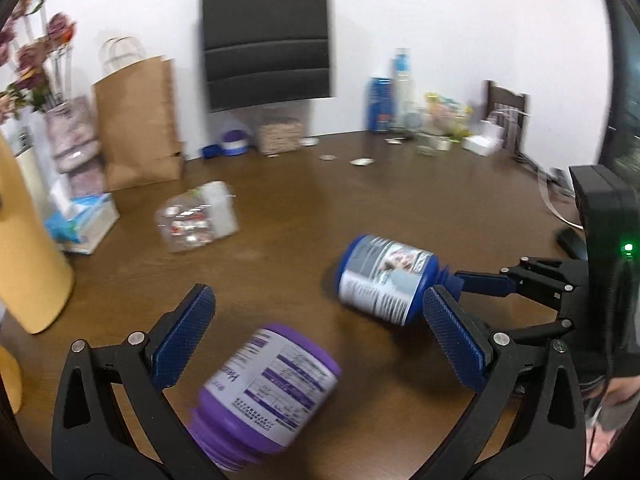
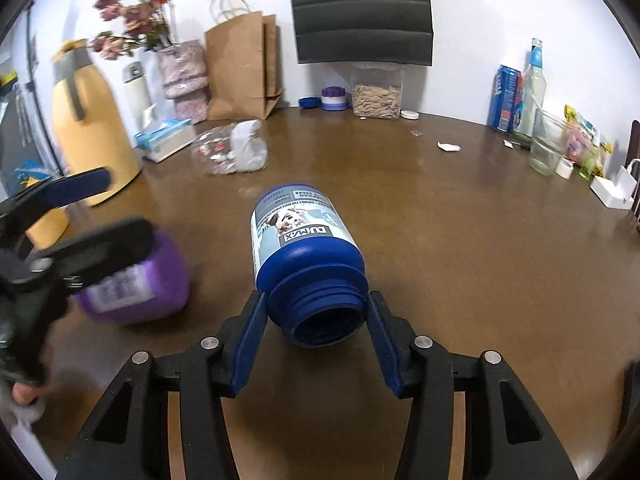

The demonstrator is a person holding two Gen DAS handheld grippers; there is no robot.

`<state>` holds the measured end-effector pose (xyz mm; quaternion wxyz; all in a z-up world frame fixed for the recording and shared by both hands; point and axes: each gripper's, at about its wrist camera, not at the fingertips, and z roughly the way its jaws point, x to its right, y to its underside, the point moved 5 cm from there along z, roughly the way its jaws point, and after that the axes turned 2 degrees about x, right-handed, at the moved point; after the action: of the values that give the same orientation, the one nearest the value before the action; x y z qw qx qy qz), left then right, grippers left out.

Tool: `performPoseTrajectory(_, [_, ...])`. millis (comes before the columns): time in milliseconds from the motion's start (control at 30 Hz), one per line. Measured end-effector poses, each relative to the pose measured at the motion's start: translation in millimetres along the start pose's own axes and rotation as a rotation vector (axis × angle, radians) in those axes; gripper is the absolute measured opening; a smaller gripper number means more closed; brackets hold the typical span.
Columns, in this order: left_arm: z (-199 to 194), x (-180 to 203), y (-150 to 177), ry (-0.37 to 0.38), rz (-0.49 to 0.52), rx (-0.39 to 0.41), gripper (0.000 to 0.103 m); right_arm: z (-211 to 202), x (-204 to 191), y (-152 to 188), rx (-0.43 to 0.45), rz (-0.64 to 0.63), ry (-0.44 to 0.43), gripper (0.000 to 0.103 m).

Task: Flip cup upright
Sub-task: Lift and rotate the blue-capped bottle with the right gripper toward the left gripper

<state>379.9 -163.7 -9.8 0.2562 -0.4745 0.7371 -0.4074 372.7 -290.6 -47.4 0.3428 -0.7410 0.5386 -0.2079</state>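
Two open bottles lie on their sides on the brown table (image 2: 480, 248). The blue bottle (image 2: 304, 248) points its open mouth at my right gripper (image 2: 317, 301), whose blue pads press against both sides of the neck. In the left wrist view the blue bottle (image 1: 384, 276) lies right of centre, with my right gripper (image 1: 460, 280) at its neck. The purple bottle (image 1: 268, 388), blurred, lies low between the wide-open fingers of my left gripper (image 1: 320, 296), touching neither pad. The right wrist view shows the purple bottle (image 2: 136, 284) partly behind my left gripper (image 2: 116, 208).
A crumpled clear plastic bag (image 2: 232, 152), a brown paper bag (image 2: 240, 68), a yellow jug (image 2: 88, 128), a tissue box (image 2: 164, 140) and a flower vase (image 2: 184, 76) stand at the back left. A jar of seeds (image 2: 376, 96), a can (image 2: 505, 98), a glass (image 2: 546, 142) and a dark chair back (image 2: 360, 12) line the far edge.
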Motion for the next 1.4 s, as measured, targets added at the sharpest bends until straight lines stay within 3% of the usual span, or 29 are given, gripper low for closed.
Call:
performPoseTrajectory(200, [-10, 34, 25, 0.127, 0.123, -0.002, 0.103, -39, -23, 41, -0.024, -0.055, -0.061, 0.055])
performPoseTrajectory(333, [-9, 35, 36, 0.159, 0.148, -0.032, 0.103, -47, -34, 58, -0.029, -0.075, -0.069, 0.055])
performPoseTrajectory(533, [-15, 37, 46, 0.247, 0.205, -0.062, 0.103, -42, -48, 57, -0.016, -0.085, -0.149, 0.055])
performPoseTrajectory(700, [-4, 17, 46, 0.300, 0.144, -0.092, 0.103, -30, -59, 49, -0.011, -0.122, -0.125, 0.055])
performPoseTrajectory(833, [4, 12, 40, 0.342, 0.165, -0.107, 0.103, -27, -64, 45, -0.008, -0.130, -0.090, 0.055])
performPoseTrajectory(967, [-5, 11, 28, 0.322, 0.200, -0.051, 0.103, -32, -65, 45, -0.005, -0.131, -0.089, 0.055])
performPoseTrajectory(1167, [-8, 13, 27, 0.471, 0.140, -0.103, 0.103, -36, -76, 52, -0.015, -0.216, -0.182, 0.055])
performPoseTrajectory(1267, [-1, 21, 35, 0.463, 0.169, -0.147, 0.103, -30, -90, 52, -0.027, -0.300, -0.198, 0.055])
performPoseTrajectory(1400, [-2, 28, 45, 0.436, 0.210, -0.155, 0.102, -22, -88, 46, -0.036, -0.295, -0.198, 0.055])
